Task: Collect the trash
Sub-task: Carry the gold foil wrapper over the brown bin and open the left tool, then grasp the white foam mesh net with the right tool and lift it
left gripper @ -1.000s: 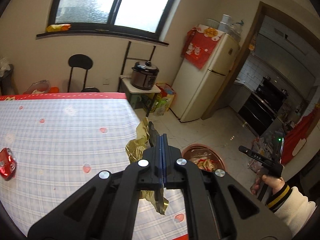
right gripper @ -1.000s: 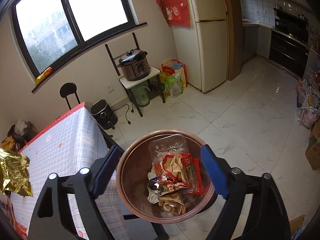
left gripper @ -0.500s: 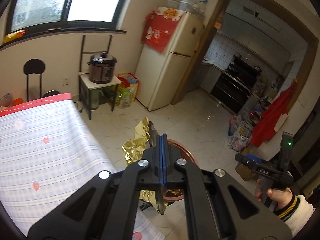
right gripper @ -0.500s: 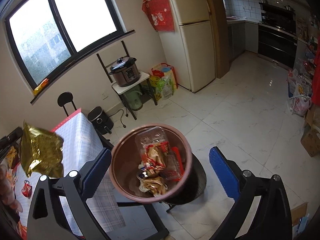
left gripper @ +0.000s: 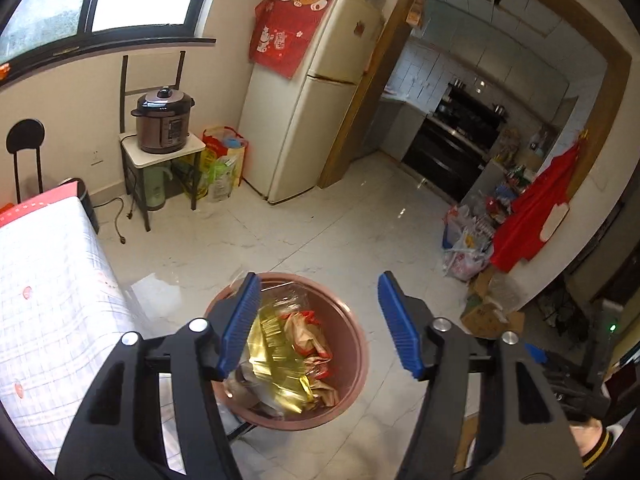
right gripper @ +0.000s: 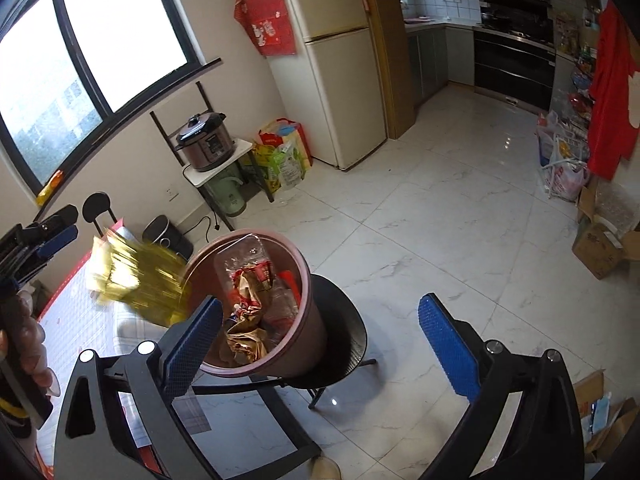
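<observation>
bin [left gripper: 356,344] mouth open above, table [left gripper: 48,280] just beside

Both tools share one build. The left gripper [left gripper: 318,326] has glossy black plastic arms with long cut-out slots, round silver screw heads at the joints, and jaws faced with bright blue ribbed pads. The right gripper [right gripper: 320,344] has the same black frame, silver screws and blue pads with a fine dotted grain. A green light [left gripper: 612,327] glows on the far right tool's body. The right hand's cuff [left gripper: 600,446] is dark knit with yellow stripes.
</observation>
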Motion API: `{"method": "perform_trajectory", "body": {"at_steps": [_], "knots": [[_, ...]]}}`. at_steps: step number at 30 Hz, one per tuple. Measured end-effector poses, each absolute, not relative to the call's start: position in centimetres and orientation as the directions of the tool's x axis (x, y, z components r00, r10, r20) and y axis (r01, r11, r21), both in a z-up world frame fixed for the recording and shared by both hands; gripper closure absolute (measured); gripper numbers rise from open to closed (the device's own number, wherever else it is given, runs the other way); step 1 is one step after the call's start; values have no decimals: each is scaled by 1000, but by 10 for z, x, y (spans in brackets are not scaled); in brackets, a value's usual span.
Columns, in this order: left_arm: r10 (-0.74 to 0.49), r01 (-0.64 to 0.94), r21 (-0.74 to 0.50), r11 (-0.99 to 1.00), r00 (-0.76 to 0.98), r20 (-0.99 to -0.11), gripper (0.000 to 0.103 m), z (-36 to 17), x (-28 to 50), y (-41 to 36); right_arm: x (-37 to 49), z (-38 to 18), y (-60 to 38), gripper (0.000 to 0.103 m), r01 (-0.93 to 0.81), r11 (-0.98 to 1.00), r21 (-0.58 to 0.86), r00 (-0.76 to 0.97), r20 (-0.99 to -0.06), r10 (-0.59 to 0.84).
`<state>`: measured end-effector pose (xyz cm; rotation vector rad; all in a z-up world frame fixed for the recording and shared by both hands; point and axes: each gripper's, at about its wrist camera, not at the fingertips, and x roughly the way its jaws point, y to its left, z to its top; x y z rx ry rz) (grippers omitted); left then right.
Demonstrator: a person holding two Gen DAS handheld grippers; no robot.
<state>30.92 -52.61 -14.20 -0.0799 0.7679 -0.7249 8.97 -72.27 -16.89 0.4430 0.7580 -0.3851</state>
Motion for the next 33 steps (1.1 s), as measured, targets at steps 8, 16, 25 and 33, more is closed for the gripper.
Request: {"method": "perform_trajectory", "body": {"at_steps": [8, 16, 25, 33], "knots": [[-555, 526, -263, 809, 536, -636, 17, -139, 306, -491, 103, -174, -707, 5, 455, 856, 246, 667, -731, -144], [-452, 419, -218, 881, 614, -647, 7, -131, 293, -413, 133, -166, -656, 5, 341, 905, 255, 695, -717, -60], [-260, 195, -173, 965, 685, -681, 6, -131, 262, -285, 174, -158, -572, 5, 186, 945, 269, 701, -710, 64], [-107, -31, -175, 984, 680, -725, 6, -146, 221, -150, 202, -161, -469, 5, 30, 960, 277, 660, -727, 189]]}}
